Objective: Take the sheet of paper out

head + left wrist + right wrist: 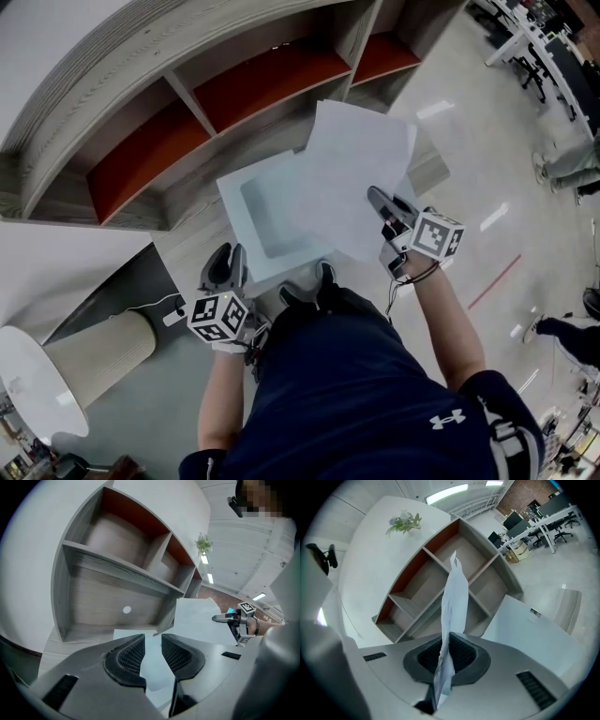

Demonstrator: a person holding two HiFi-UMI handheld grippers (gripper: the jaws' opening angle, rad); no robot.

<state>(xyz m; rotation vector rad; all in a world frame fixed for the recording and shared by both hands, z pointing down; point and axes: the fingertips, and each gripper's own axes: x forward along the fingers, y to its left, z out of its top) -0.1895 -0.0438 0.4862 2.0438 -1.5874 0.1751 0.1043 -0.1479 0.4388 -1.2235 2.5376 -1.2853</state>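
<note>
My right gripper [382, 200] is shut on the near edge of a white sheet of paper [361, 169], which hangs in the air above a pale blue open folder [258, 211]. In the right gripper view the sheet [454, 597] stands edge-on, pinched between the pads [461, 656]. The folder lies on a low grey wooden top [183, 246]. My left gripper [230, 255] hovers at the folder's near left corner, jaws apart with nothing pressed between them [153, 641]. Beyond it I see the folder [129, 633], the lifted sheet [199, 616] and the right gripper [225, 618].
A curved grey shelf unit with orange-red back panels [253, 84] stands right behind the folder, its compartments bare. A ribbed beige cylinder on a white round base [94, 347] lies at the lower left. Office desks and chairs [544, 47] fill the far right floor.
</note>
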